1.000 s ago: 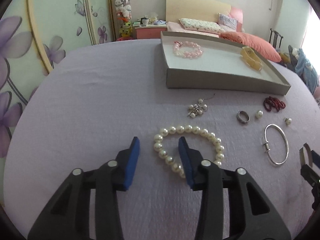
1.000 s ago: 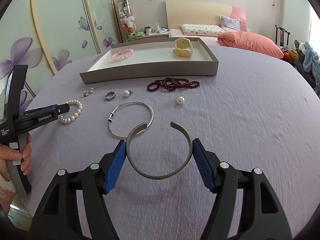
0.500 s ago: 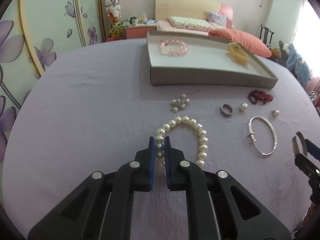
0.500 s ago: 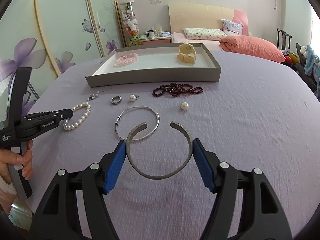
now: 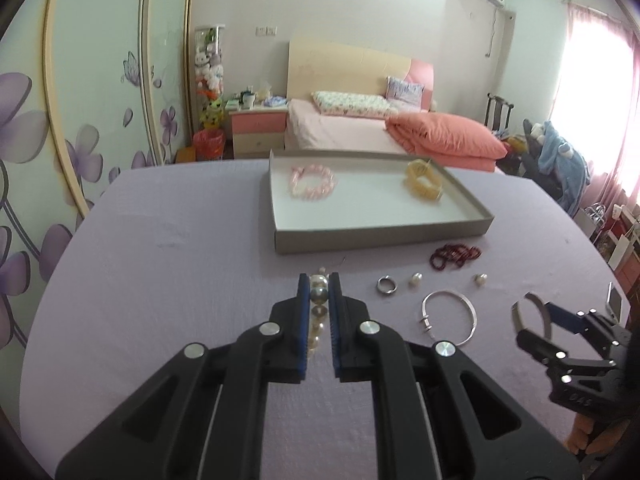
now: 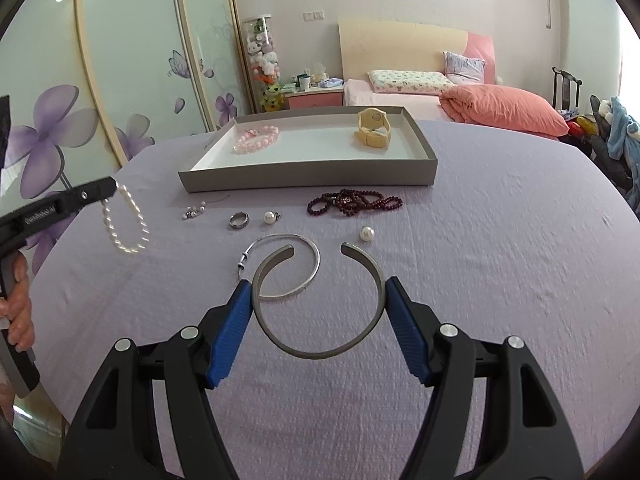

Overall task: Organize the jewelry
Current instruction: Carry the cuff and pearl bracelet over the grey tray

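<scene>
Left wrist view: the left gripper point(image 5: 319, 292) is clamped on the pearl bracelet point(image 5: 318, 296), beads pinched between the blue pads, raised off the purple tablecloth point(image 5: 168, 264). Ahead sits the grey tray point(image 5: 380, 236) with a pink bracelet point(image 5: 312, 182) and a yellow watch point(image 5: 423, 181) inside.

Right wrist view: the right gripper point(image 6: 319, 308) grips an open metal cuff point(image 6: 320, 320) by its two sides, spread wide around it. The pearl bracelet point(image 6: 124, 224) dangles from the left gripper point(image 6: 108, 188) at far left. A thin silver bangle point(image 6: 288, 268), ring point(image 6: 239, 221), loose pearls and dark red beads point(image 6: 354, 203) lie on the cloth in front of the tray point(image 6: 308, 178).
</scene>
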Tool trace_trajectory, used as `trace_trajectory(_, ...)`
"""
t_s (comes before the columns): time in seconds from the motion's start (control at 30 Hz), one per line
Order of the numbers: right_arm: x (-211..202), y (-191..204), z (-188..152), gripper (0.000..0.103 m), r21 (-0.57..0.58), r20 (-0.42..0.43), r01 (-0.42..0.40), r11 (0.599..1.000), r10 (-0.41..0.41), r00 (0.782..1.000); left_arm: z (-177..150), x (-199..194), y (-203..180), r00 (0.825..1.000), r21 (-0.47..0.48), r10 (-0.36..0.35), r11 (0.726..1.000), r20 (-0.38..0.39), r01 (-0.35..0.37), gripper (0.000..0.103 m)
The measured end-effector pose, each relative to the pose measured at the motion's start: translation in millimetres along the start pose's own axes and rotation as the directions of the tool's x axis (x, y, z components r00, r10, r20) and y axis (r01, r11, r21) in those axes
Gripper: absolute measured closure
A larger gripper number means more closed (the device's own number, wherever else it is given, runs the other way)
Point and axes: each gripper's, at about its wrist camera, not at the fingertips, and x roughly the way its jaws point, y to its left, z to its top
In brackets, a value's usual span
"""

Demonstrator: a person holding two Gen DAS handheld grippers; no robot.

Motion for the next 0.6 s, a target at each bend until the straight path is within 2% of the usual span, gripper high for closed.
trace_trajectory(0.6,-2,2,21,0.036,-0.019,0.038,-0.011,1.0,0.012,0.999,25,-21,-2,0.998,-0.017,-0.028,0.999,0.064,0.029,0.093)
